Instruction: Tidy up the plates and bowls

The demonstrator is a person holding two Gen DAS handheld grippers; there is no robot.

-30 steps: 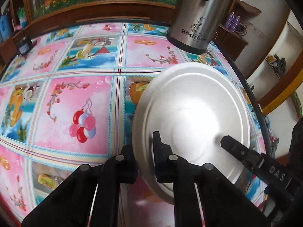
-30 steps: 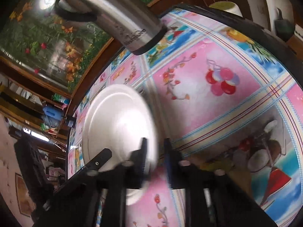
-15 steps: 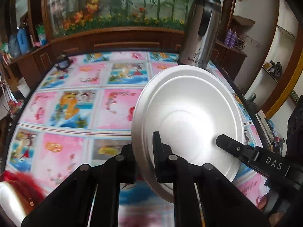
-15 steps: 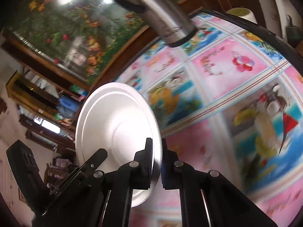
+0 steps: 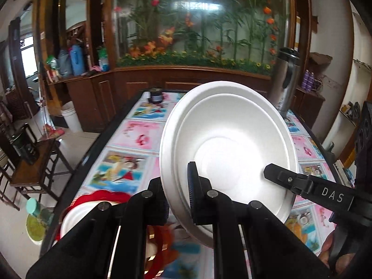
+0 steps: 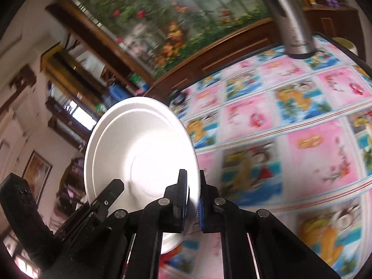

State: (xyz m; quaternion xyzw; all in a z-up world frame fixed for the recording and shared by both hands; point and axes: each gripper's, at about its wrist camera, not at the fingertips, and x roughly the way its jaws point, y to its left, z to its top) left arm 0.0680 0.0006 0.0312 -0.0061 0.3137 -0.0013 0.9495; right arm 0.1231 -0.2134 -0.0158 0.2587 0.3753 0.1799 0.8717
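Both grippers hold one white plate (image 5: 232, 139) by opposite rims, lifted above the table and tilted toward me. My left gripper (image 5: 179, 186) is shut on its left rim. My right gripper (image 6: 191, 193) is shut on its right rim; the plate (image 6: 139, 151) fills the left of the right wrist view. The other gripper's finger (image 5: 290, 179) shows at the plate's far rim. A white bowl with a red edge (image 5: 79, 211) sits on the table below, at the lower left of the left wrist view, partly hidden by my fingers.
The table (image 5: 130, 139) has a bright cartoon cloth. A steel thermos jug (image 5: 284, 83) stands at its far right; it also shows in the right wrist view (image 6: 293, 23). A small dark jar (image 5: 157, 94) is at the far edge. A wooden stool (image 5: 30, 162) stands left.
Both grippers have raised the plate off the table and carried it back toward me and left. The view now tips up toward the cabinet, and the red-edged bowl has come into sight.
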